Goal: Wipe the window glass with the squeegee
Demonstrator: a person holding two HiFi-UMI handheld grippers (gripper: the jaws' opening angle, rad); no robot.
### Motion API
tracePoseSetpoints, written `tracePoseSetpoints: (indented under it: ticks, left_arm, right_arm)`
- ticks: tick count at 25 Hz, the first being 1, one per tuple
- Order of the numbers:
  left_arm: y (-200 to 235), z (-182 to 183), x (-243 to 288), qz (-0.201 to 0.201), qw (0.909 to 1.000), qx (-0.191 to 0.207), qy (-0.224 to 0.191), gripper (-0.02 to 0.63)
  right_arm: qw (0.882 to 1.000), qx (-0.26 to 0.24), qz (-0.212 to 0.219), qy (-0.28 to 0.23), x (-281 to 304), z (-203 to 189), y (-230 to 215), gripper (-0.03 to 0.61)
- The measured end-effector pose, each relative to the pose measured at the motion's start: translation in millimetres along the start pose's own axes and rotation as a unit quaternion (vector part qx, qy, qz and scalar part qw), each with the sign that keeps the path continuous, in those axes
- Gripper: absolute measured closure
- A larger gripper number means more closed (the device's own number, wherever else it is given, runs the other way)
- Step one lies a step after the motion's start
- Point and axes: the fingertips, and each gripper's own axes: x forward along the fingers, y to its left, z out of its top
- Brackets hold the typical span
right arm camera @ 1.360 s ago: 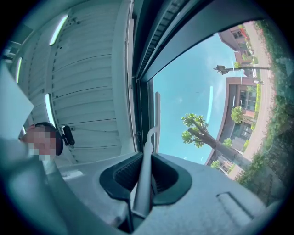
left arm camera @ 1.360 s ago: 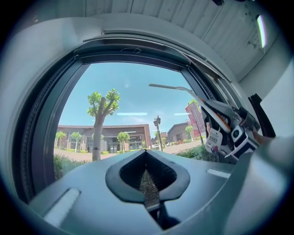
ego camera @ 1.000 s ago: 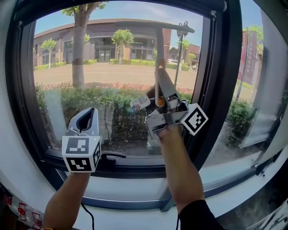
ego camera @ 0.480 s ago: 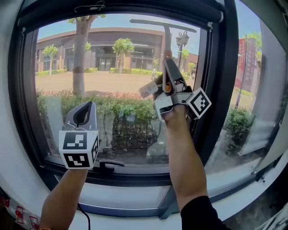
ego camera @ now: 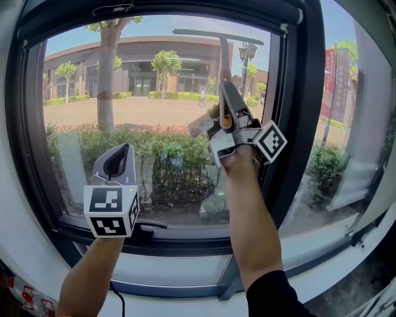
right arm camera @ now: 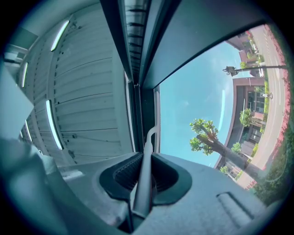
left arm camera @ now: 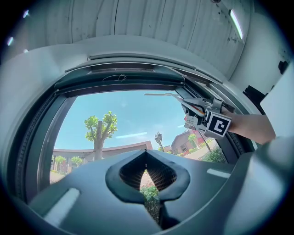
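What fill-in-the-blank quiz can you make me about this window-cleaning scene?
1. The right gripper is shut on the squeegee's ___.
2. The left gripper is shut and holds ___.
3. The squeegee's blade lies near the ___ of the glass.
4. In the head view, the left gripper is ___ than the right gripper.

Missing words: handle; nothing; top; lower.

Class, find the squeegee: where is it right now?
The squeegee is upper right of the glass in the head view, handle clamped in the right gripper, blade just under the top window frame.
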Motion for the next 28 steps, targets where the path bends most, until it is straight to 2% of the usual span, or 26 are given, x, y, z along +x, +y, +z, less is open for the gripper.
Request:
tracePoseSetpoints:
  ticks: [8,14,21,28]
  left_arm:
    - [-13.6,-24.2,-6.1,-0.011,0.9996,-0.02,0.015,0.612]
    - [-21.9,-61.1,-26.1,-0.016,0.9979,-0.052,0.036,0.612]
    - [-25.7,-83.9,-45.1,-0.019,0.9968,-0.061,0.047,0.612]
    - [-35.3,-131.3,-81.5,-0.014,0.9928,-0.087,0.081,0.612]
  right_arm:
    - [1.0,0.007,-0.011,-0.003,-38.3,-16.9,-2.2,0.535]
    - [1.0,0.01,-0.027,-0.006,-86.9,-35.6,-6.5,0.535]
    - [0.999,0.021,-0.048,-0.008,-131.9,-48.4,-9.8,0.535]
    - [0.996,0.037,-0.075,-0.011,-186.4,-73.2,-10.1,0.535]
